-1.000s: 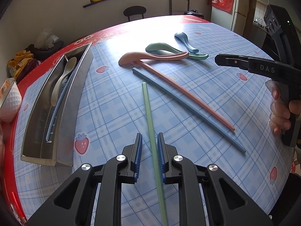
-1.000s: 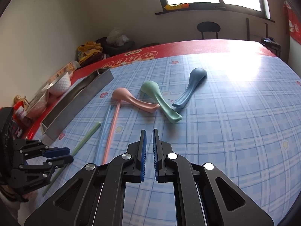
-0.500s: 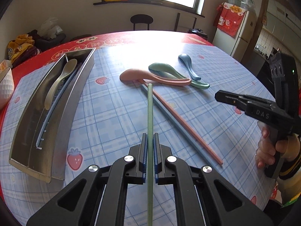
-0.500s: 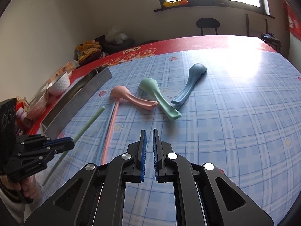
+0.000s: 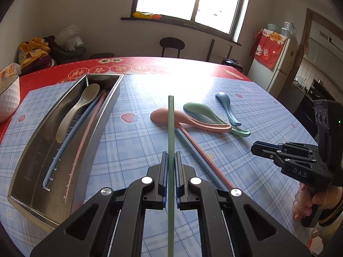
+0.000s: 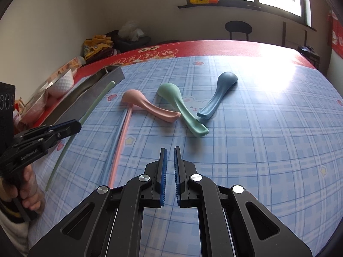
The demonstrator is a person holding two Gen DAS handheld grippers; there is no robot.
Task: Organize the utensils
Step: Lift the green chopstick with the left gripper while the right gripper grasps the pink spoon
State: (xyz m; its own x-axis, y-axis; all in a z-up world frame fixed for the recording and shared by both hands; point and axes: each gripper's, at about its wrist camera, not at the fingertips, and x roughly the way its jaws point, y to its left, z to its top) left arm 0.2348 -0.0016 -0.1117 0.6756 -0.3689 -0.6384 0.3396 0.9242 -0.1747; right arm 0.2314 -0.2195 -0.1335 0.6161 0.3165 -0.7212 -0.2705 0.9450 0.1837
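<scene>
My left gripper is shut on a green chopstick, which it holds above the table, pointing away from me. In the right wrist view that chopstick slants toward the metal tray. The tray holds a beige spoon, a blue chopstick and a pink chopstick. On the cloth lie a pink spoon, a green spoon, a blue spoon, a pink chopstick and a blue chopstick. My right gripper is shut on nothing, hovering near the spoons.
A white bowl stands at the table's left edge beside the tray. A person's hand grips the right tool at the right edge. A stool and a fridge stand beyond the table.
My left gripper closed on the green chopstick and lifted it off the cloth, rolling so the stick now points straight ahead. The right gripper stayed nearly still.
</scene>
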